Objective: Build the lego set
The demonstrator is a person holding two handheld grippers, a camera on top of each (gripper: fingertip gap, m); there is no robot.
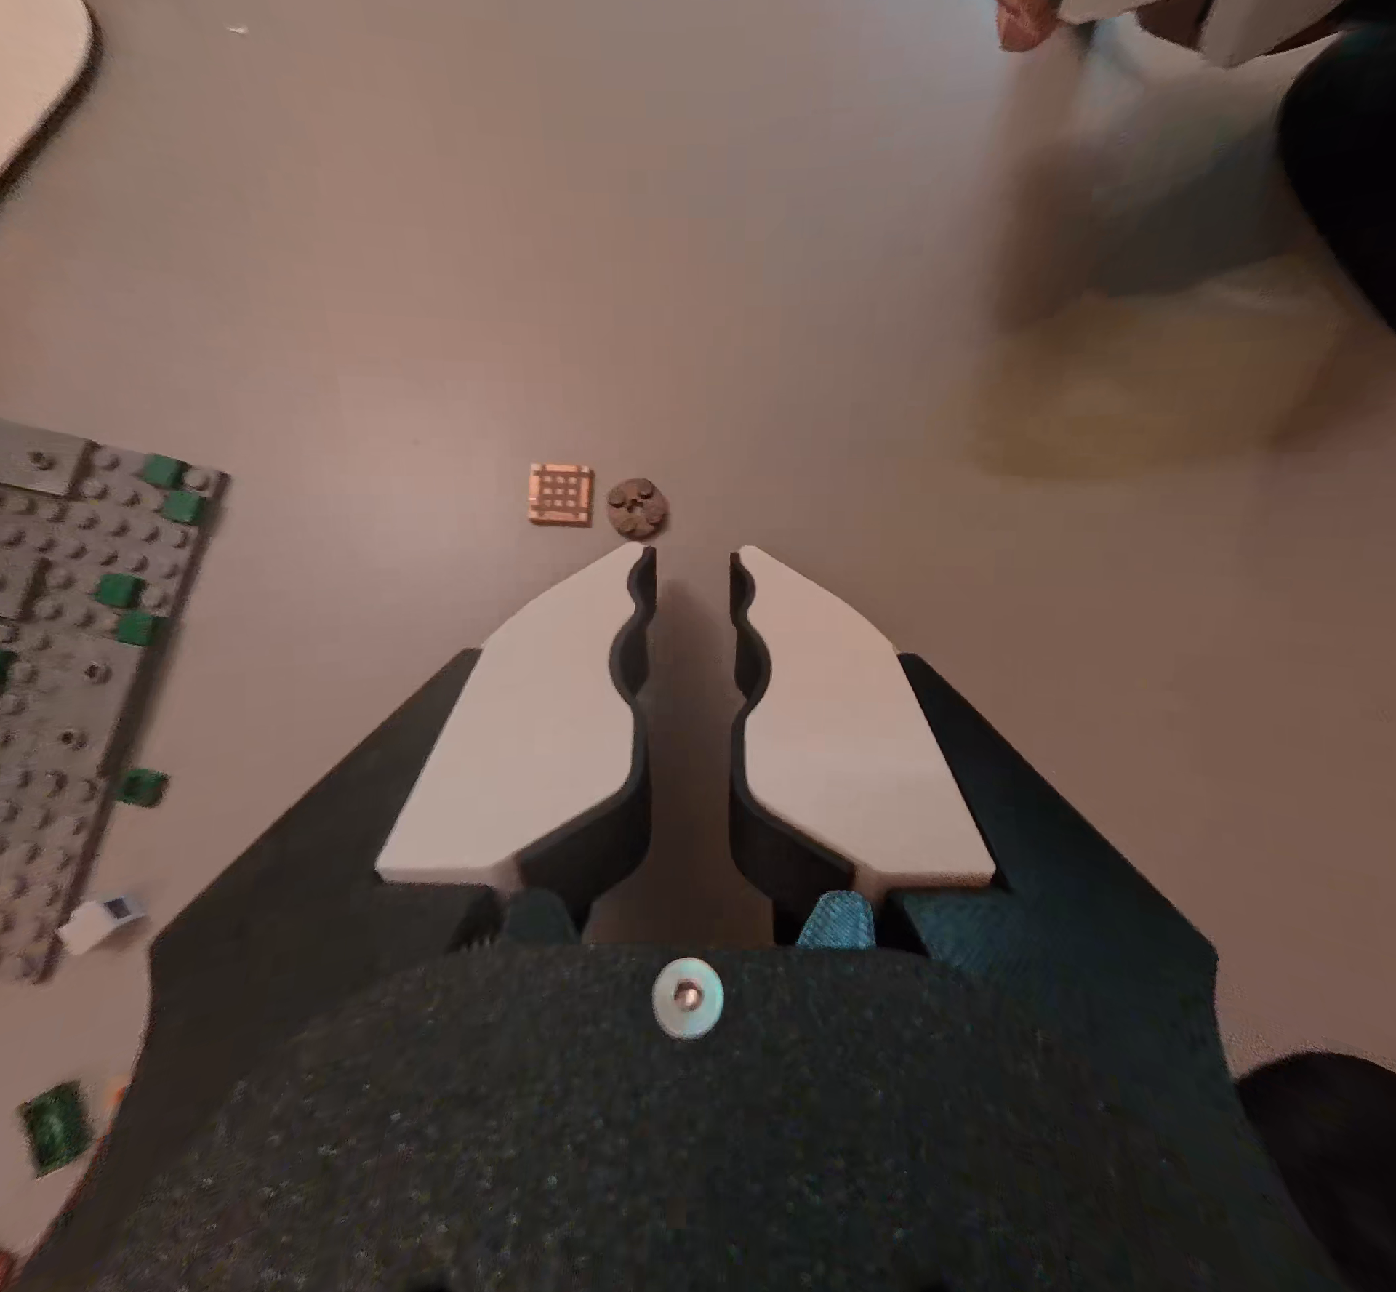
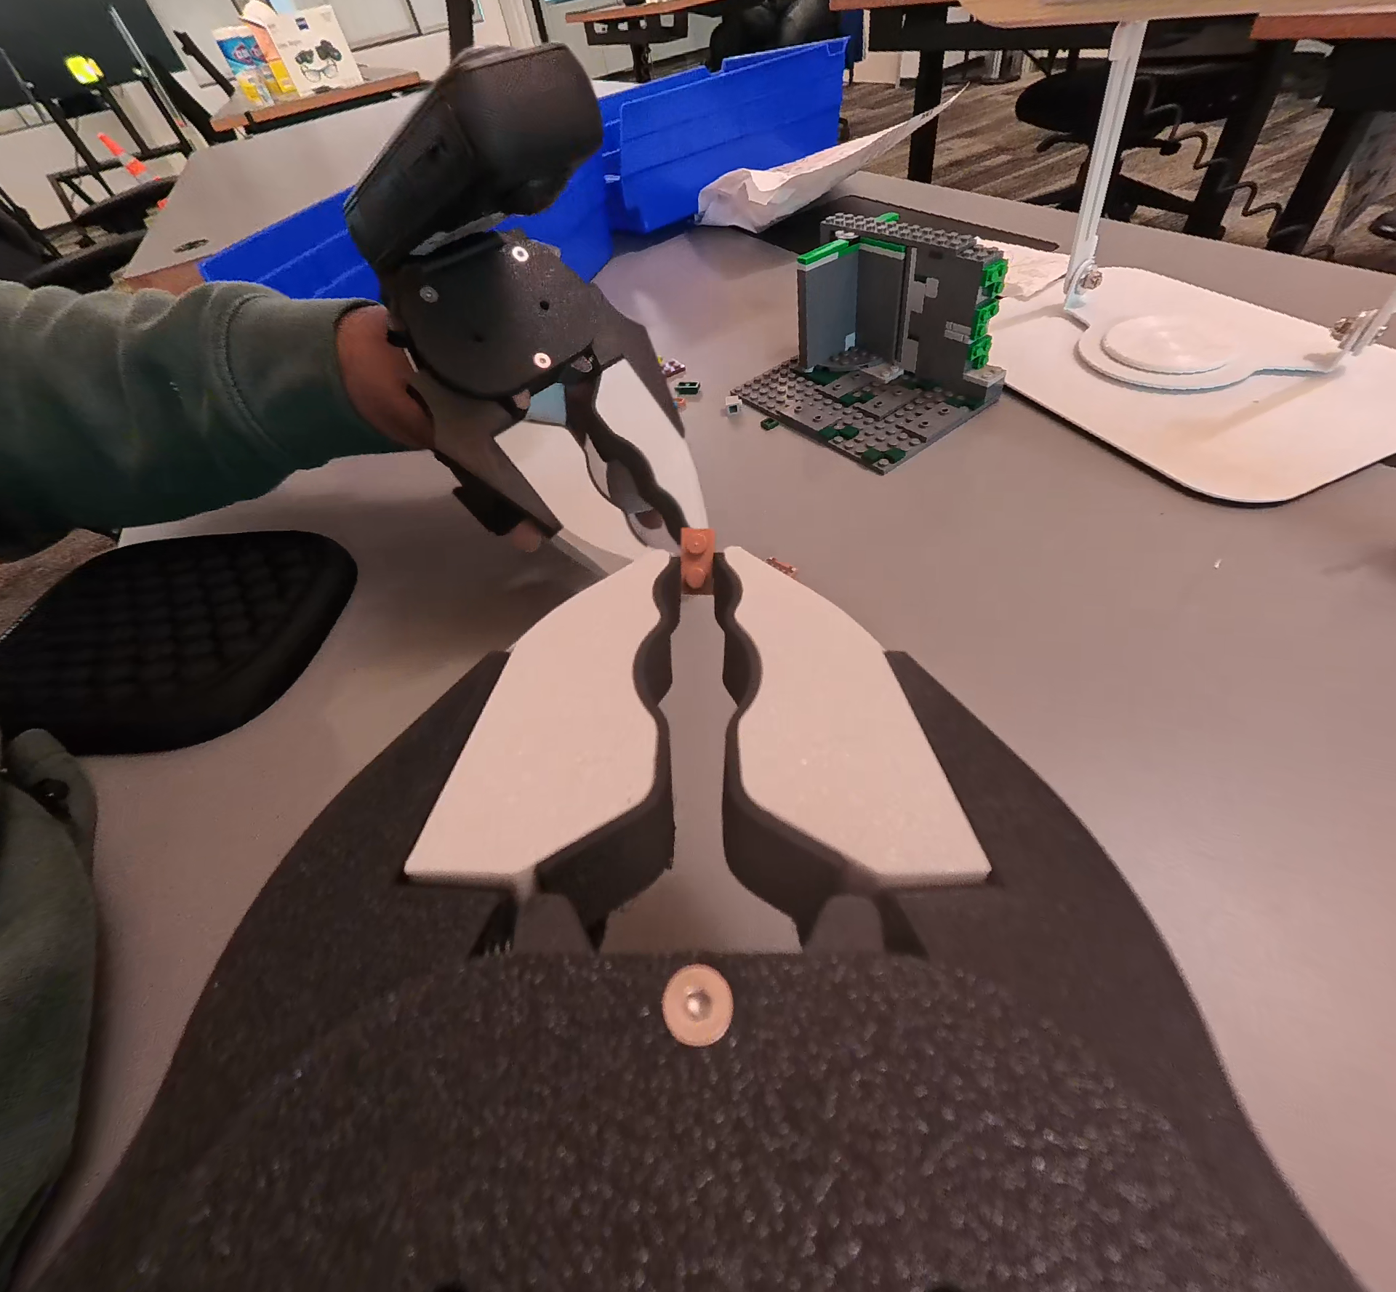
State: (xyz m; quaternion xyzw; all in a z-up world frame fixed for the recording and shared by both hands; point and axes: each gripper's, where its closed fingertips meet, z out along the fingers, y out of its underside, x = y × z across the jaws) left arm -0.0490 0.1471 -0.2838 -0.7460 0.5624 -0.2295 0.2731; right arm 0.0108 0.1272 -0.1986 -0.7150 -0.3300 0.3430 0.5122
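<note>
Grey table (image 2: 1057, 689) is your work surface. Far ahead and right of your right claw (image 2: 696, 564) stands the half-built grey lego wall model with green trim on its studded grey baseplate (image 2: 899, 326); that's where the part likely ends up, so keep the path to it open.

Your left claw (image 1: 693, 553) hangs over the table with its tips apart and nothing between them. In the right wrist view it points down just ahead-left of the right claw's tips, very near the brick. Looks like a handoff or re-grip, so slow down and don't bump it.

Right claw is clamped on a small orange-brown two-stud lego plate (image 2: 696, 567), pinched at the very tips, studs facing up. That grip looks shallow; squeeze steadily and don't twist, or it may pop out.

Just past the left claw's tips lie a small tan square grille tile (image 1: 560, 493) and, touching distance to its right, a small dark-brown round four-stud plate (image 1: 637, 508), both flat on the table. If the round one is next, drop straight down and straddle it.
</note>
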